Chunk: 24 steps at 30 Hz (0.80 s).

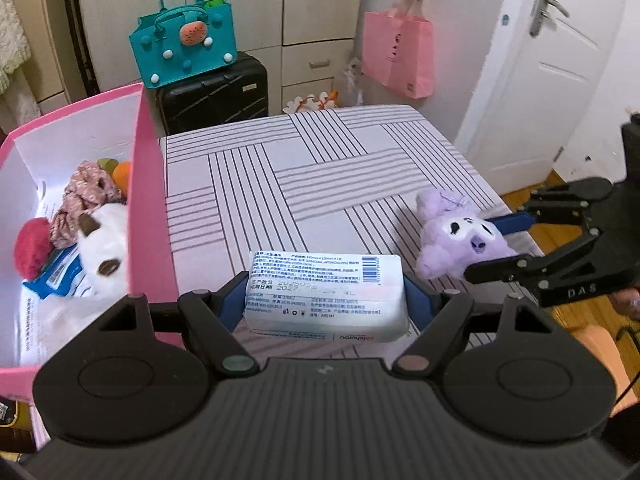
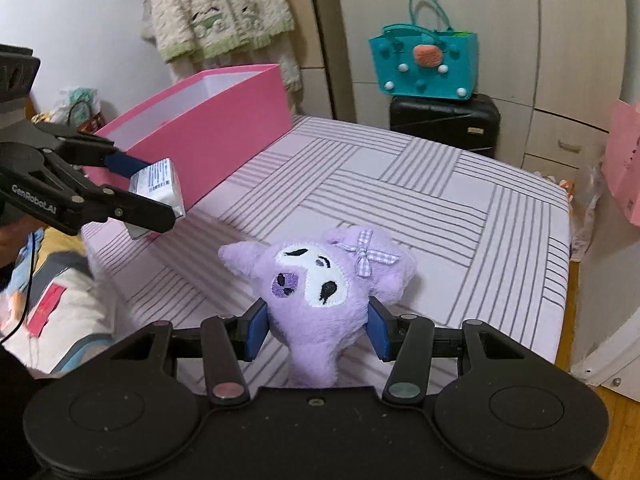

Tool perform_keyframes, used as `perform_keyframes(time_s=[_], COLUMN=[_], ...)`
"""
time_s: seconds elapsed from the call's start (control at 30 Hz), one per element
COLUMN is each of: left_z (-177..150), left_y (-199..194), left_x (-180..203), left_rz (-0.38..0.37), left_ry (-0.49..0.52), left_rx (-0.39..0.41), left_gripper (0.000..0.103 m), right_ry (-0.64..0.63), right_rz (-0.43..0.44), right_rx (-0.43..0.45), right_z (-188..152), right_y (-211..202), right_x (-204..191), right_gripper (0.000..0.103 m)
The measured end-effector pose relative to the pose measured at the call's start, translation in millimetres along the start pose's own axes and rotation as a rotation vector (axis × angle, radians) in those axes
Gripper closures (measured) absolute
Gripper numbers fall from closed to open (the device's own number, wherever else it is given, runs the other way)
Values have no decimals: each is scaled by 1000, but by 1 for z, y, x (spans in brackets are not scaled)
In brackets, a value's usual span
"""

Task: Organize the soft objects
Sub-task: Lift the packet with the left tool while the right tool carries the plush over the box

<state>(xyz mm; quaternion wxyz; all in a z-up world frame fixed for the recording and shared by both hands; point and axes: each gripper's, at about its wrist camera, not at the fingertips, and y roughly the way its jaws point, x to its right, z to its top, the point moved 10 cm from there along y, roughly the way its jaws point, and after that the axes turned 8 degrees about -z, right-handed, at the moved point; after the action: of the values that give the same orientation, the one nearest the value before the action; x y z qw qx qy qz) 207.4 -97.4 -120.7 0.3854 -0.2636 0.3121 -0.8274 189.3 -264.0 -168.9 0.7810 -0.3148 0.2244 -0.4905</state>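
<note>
Left tool (image 1: 326, 300) grips tissue pack (image 1: 326, 294) (level, beside box (image 1: 148, 200)).

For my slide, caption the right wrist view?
Right gripper clasps purple plush; left gripper holds tissue pack.

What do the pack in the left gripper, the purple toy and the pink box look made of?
Tissue pack: glossy plastic film with printed text, wrinkled at the ends.
Purple toy: fuzzy plush fabric, embroidered face, checked cloth bow.
Pink box: seemingly matte coated cardboard; straight stiff walls, white inside.

White tissue pack (image 1: 326, 294) and purple plush (image 2: 320, 296), apparently both lifted.
</note>
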Motion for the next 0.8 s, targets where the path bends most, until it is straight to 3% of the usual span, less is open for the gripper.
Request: perform_keyframes(time_s=[0.23, 0.43, 0.8], left_z=[-13, -15, -19], left_y=[-38, -80, -159], left_x=[-1, -14, -65], left_rz=[-50, -64, 23], left_ry=[5, -17, -44], left_rx=[-32, 23, 151], left_gripper=[25, 25, 25], right_ry=[-50, -100, -231], right_rz=[22, 57, 105], right_rx=[-27, -32, 24], right_z=[12, 28, 76], right_y=[-25, -39, -58], right_x=[-33, -67, -132], right_gripper=[47, 47, 47])
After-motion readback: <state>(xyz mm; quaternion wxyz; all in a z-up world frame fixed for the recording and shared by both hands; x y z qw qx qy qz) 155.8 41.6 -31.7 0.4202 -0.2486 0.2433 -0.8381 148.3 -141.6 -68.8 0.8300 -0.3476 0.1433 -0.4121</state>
